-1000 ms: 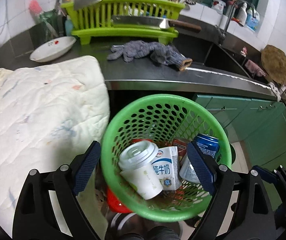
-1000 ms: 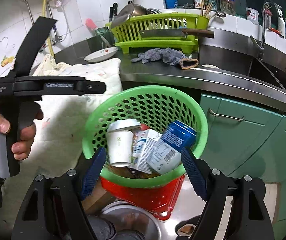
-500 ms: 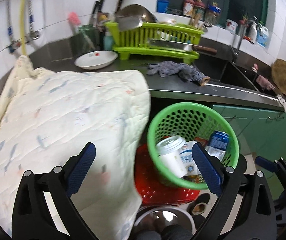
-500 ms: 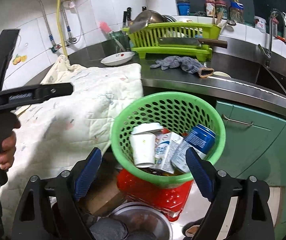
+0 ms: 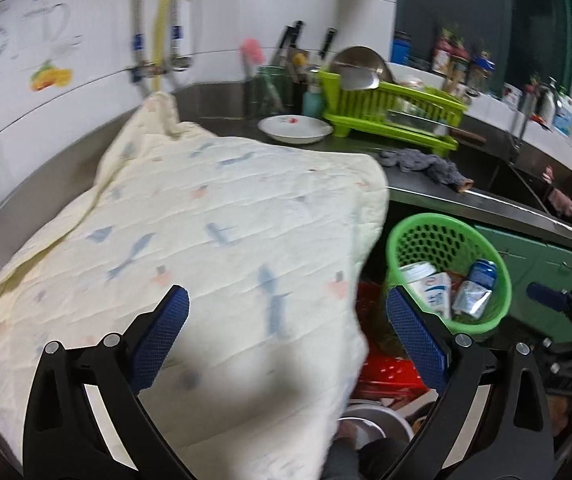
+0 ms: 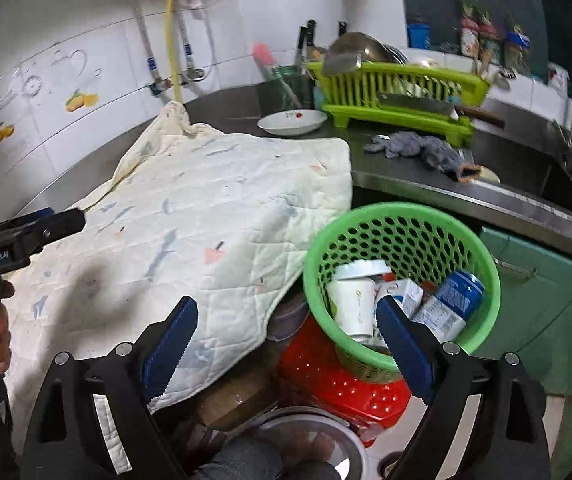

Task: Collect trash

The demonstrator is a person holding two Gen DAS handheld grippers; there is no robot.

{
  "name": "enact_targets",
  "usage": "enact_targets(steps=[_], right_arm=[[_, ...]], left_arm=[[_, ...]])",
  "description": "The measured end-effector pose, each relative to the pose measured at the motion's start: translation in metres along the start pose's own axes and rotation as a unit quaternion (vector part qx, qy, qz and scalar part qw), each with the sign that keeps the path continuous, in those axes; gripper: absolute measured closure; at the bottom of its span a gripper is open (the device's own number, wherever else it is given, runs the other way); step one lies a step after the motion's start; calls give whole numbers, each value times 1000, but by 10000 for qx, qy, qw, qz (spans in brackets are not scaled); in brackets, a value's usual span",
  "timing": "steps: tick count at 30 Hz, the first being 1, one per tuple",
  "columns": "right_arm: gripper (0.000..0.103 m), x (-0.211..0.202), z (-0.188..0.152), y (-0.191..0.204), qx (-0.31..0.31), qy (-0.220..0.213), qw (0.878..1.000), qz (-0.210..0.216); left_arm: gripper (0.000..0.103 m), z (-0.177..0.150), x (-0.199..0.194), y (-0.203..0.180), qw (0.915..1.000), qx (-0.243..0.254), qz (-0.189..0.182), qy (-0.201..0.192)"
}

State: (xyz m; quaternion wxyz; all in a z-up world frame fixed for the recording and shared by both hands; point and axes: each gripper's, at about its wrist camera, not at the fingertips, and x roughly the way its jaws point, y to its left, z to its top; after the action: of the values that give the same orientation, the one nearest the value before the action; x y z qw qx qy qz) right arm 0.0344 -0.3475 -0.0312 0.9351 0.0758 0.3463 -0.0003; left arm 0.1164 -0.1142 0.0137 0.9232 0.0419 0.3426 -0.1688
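Both claws hold nothing: the left claw [image 5: 288, 336] gapes over the quilt [image 5: 205, 232], the right claw [image 6: 286, 344] has just been opening, its right pad before the basket [image 6: 402, 216]. That green perforated plastic basket sits below the bench [image 6: 426, 184] edge on a red crate [image 6: 338, 380]. Inside lie a lidded paper cup [image 6: 352, 304], a milk carton [image 6: 406, 294] and a blue can [image 6: 452, 300] (probably crushed). Beyond, on the steel bench: a grey rag [image 6: 418, 148], a white plate [image 6: 292, 121], a lime rack [image 6: 398, 92], white tiles.
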Motion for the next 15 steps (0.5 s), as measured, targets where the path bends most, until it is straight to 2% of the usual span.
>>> enact_targets(steps=[5,15], right_arm=[[14,-7,2,19,-180,-69,9998,8],[13,-20,1,40,-126,-136,9995,267]], left_arm=[[5,-18,-21,28,9991,-245,339,-100],[5,-48,-49,45,9971,-496,486,-308]])
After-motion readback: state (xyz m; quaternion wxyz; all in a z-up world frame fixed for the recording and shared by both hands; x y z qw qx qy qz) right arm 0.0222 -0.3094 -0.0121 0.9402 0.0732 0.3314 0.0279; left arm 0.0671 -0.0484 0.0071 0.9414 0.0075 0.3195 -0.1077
